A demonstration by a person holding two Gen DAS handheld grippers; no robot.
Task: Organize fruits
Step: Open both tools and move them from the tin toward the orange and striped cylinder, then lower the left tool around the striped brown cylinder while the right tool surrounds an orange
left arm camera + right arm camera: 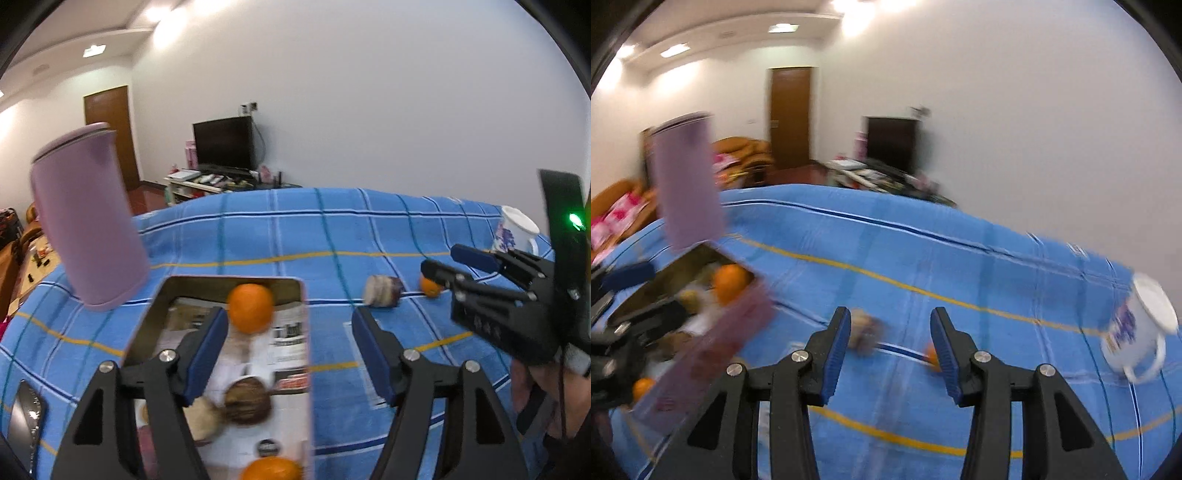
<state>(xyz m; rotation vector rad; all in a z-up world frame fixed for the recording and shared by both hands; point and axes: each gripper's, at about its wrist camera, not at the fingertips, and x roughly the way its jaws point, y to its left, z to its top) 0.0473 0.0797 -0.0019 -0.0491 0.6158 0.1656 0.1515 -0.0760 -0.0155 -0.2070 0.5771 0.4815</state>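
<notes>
Both grippers empty, jaws apart: left gripper (290, 354) over tin tray (304, 332), long axis running away; oranges (250, 308) inside.

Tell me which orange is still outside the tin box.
The small orange on the blue cloth, beside the right gripper. The other two oranges lie inside the tin box.

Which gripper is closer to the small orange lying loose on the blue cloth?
Right. The right gripper is open just short of the small orange, which sits by its right-hand finger. The left gripper is open over the tin box, farther away.
</notes>
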